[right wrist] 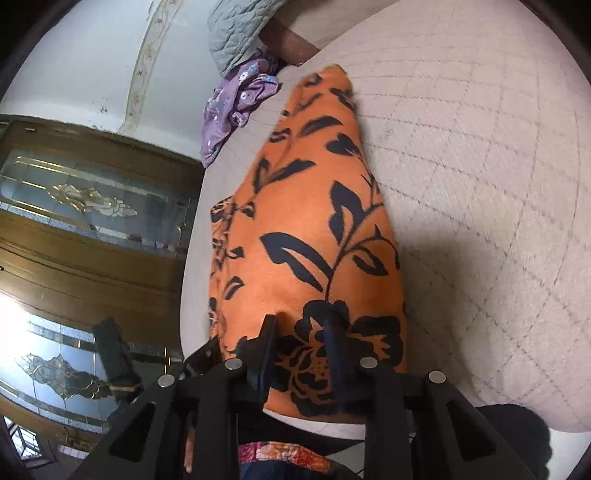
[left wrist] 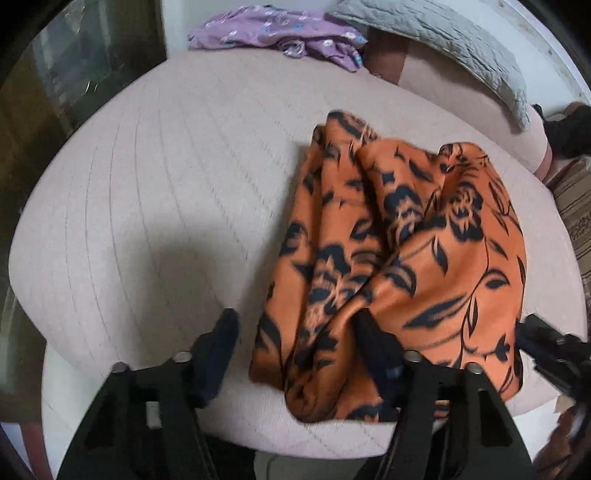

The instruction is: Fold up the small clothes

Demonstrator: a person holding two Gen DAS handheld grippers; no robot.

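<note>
No bins or baskets anywhere in my two feeds, so nothing is sitting in a container; it's all loose on the bed (left wrist: 155,206), a pale pink quilted cover with stitched lines. The thing I'm working on is the orange garment (left wrist: 417,258), a soft-looking fabric with a black leaf-and-flower print, lying rumpled on the bed toward the near edge with a couple of long lengthwise folds running away from me. From the left wrist view, my left tool (left wrist: 299,325) is over the garment's near left corner: its right finger is down on the cloth right by a crease, its left finger is over bare bed cover just beside the fabric edge, and the fingers are clearly apart, not pinching anything that I can see. The right tool (left wrist: 550,354) shows up in that same view at the garment's right edge, blurred. In the right wrist view the right tool (right wrist: 303,325) has its fingers fairly close together with a bunched bit of the printed hem between them, right on a big black flower; the fabric puckers at both fingers, so I'd call it clamped on the cloth. From there the garment stretches away as one long smooth orange panel toward the far end of the bed. Back there a crumpled purple floral garment (left wrist: 280,33) sits well apart from the orange one, next to a grey quilted pillow (left wrist: 443,40).
</note>
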